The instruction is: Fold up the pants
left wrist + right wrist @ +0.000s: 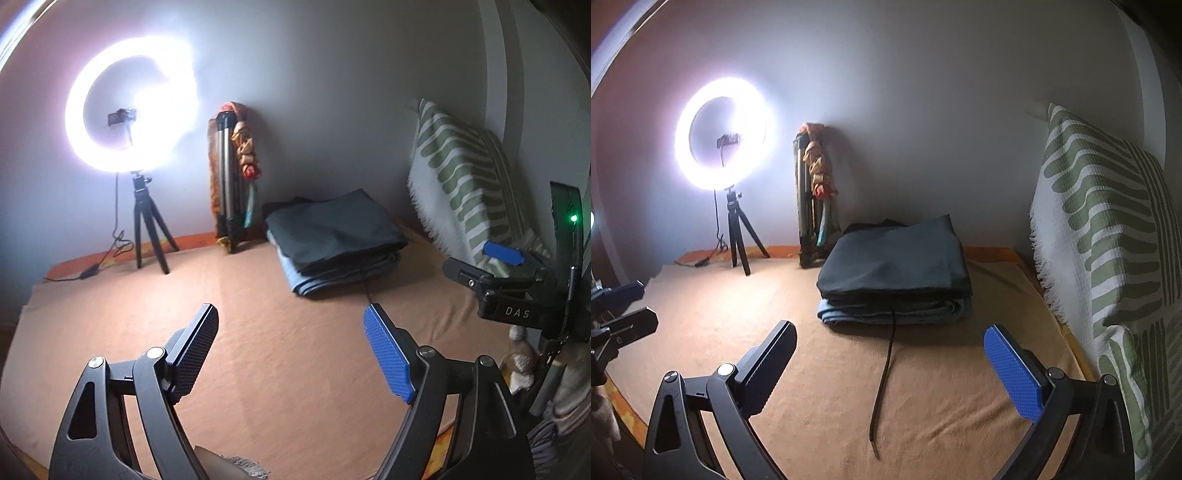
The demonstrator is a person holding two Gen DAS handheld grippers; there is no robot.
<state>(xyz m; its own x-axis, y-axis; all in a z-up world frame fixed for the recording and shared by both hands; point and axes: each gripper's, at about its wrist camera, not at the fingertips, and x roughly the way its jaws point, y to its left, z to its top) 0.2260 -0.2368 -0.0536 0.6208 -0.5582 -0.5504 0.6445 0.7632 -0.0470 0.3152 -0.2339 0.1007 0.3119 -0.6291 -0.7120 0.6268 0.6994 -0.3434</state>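
Two tools gape empty: left tool (291, 328), right tool (890, 345). The folded pants stack (894, 264) lies on the bed (812, 369) ahead of both, nearer the right tool, long edge crosswise, its drawstring (884, 373) trailing between that tool's jaws.

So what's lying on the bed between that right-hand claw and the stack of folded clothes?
In the right wrist view, only a thin dark strap trails from the folded stack toward the open right gripper; otherwise bare tan sheet.
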